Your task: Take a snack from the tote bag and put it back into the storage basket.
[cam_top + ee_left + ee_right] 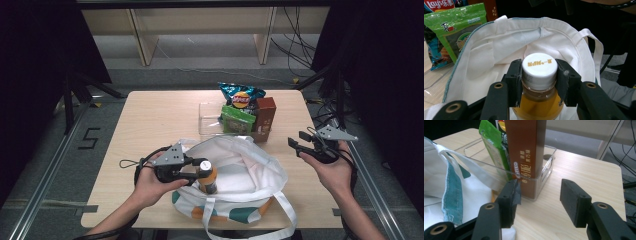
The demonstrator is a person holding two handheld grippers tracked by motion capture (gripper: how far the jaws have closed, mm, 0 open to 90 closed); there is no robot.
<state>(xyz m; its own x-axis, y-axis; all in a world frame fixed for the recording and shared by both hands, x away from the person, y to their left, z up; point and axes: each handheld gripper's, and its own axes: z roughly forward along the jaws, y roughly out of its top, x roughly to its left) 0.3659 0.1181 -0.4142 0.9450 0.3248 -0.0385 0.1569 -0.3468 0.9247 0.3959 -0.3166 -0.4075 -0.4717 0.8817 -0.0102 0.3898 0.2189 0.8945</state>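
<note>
Left tool (196, 169): clamped tight on the bottle (207, 179), both pads squeezing it right at the white cap (539, 65), one on each side. In the high view it sat at the near-left part of the bench (150, 115), over the bag's opening.

Bottle: upright, amber-ish drink inside, white cap with small gold print on top. It was down in the mouth of the tote bag (245, 172), near the bag's front-left edge.

Tote bag: white cloth with teal and orange patches along the near side, lying open on the front-middle of the bench, straps (287, 212) flopping off the near edge.

Right tool (299, 139): wide open, nothing between the pads, held above the right edge of the bench, well apart from the bag.

Clear bin (210, 118): sat behind the bag toward the far side. Standing in it were a brown cookie box (525, 152) and a green snack pack (495, 147), with a blue chip bag (240, 95) at the back.

Bin vs bag: the bag's rim looked like it touched the bin's front, but I couldn't really tell from these angles.
</note>
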